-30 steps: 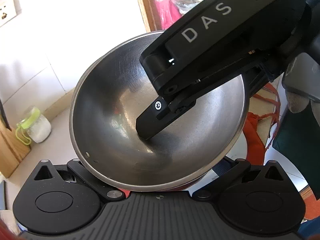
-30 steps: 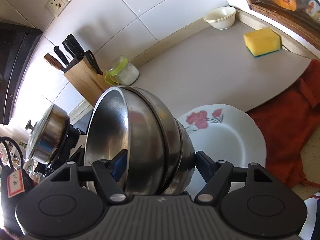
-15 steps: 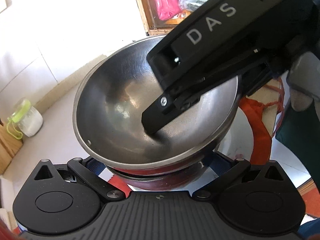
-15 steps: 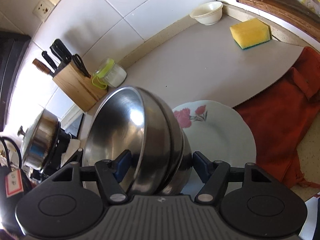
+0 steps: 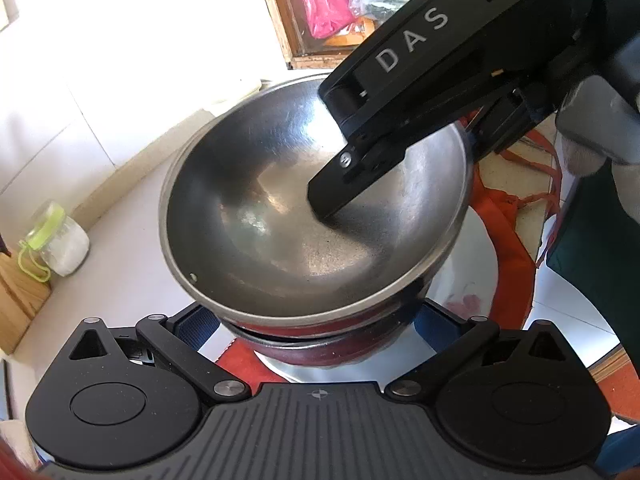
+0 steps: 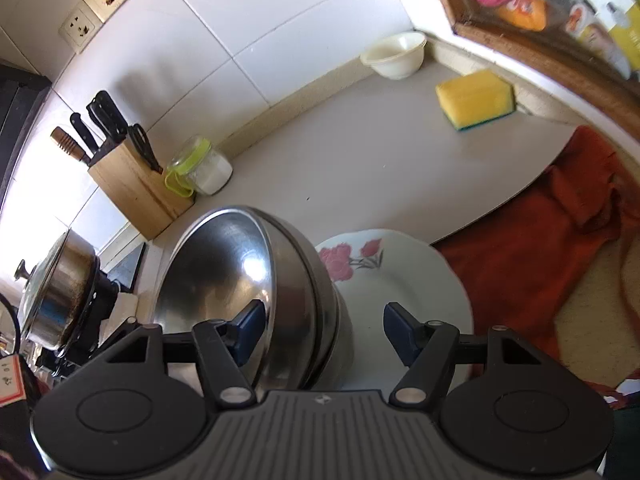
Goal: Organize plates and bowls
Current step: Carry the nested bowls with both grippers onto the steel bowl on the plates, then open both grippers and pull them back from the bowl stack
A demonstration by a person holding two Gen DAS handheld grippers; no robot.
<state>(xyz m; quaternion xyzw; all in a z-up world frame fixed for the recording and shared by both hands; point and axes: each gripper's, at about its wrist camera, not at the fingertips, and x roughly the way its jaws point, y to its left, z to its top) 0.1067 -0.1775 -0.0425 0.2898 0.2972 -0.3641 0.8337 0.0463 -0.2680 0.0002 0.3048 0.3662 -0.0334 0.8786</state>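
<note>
- Two steel bowls, an upper bowl (image 5: 280, 220) nested in a lower bowl (image 5: 320, 344), now sit low over the flowered plate (image 6: 400, 280) at the near edge of the desk (image 6: 360, 168). A second ago the pair was carried higher and tipped more steeply.
- Right gripper (image 6: 324, 332): the jaws are spread. The left pad lies inside the upper bowl against its wall. The right pad stands clear of the stack, with bare plate showing in the gap. A second ago that pad touched the lower bowl's outside, so the pinch appears to have been let go.
- Left gripper (image 5: 312, 320): the jaws are spread to either side of the lower bowl. The upper bowl's rim hides the pads' inner faces, so contact cannot be told.
- Upper bowl: it is tilted in the lower one, with its left rim raised and a gap beneath it. It is not yet seated flush.
- Reading for the task: the bowls have probably been delivered onto the plate, which makes one pile of the three pieces. What remains is to draw the inner finger out without dragging the upper bowl, and to let that bowl settle level.
- Other ware: a white bowl (image 6: 396, 56) stands far off at the wall, well apart from the pile and not yet gathered.
</note>
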